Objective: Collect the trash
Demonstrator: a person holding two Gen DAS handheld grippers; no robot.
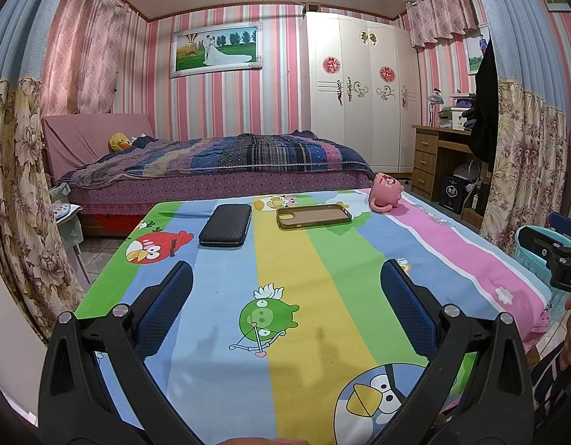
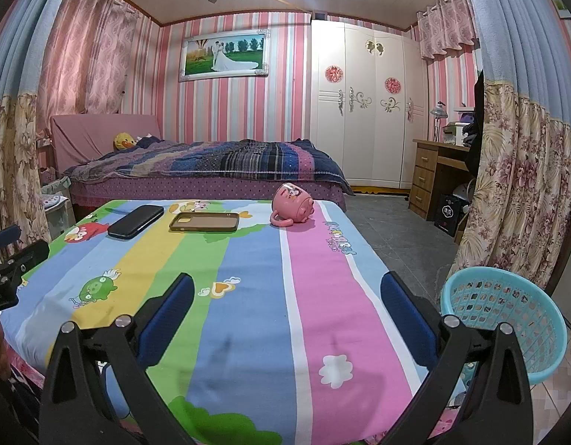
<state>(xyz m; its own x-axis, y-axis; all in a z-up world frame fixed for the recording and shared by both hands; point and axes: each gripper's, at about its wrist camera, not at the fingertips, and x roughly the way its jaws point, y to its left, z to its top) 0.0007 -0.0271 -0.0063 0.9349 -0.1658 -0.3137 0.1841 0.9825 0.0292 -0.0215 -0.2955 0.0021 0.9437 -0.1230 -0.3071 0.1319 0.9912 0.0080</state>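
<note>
A table (image 1: pixel 322 278) with a bright cartoon cloth carries a black case (image 1: pixel 226 229), an olive phone case (image 1: pixel 314 216) lying open side up, and a pink mug (image 1: pixel 386 192) tipped on its side at the far right. They also show in the right wrist view: black case (image 2: pixel 136 221), phone case (image 2: pixel 204 221), mug (image 2: pixel 292 204). A turquoise mesh basket (image 2: pixel 508 315) stands on the floor right of the table. My left gripper (image 1: pixel 285 278) is open and empty over the near table. My right gripper (image 2: pixel 287 291) is open and empty too.
A bed (image 1: pixel 218 167) stands behind the table, a white wardrobe (image 1: pixel 363 92) and a wooden desk (image 1: pixel 433 155) at the back right. Floral curtains (image 2: pixel 515 185) hang at both sides. Grey floor tiles (image 2: pixel 389 230) lie right of the table.
</note>
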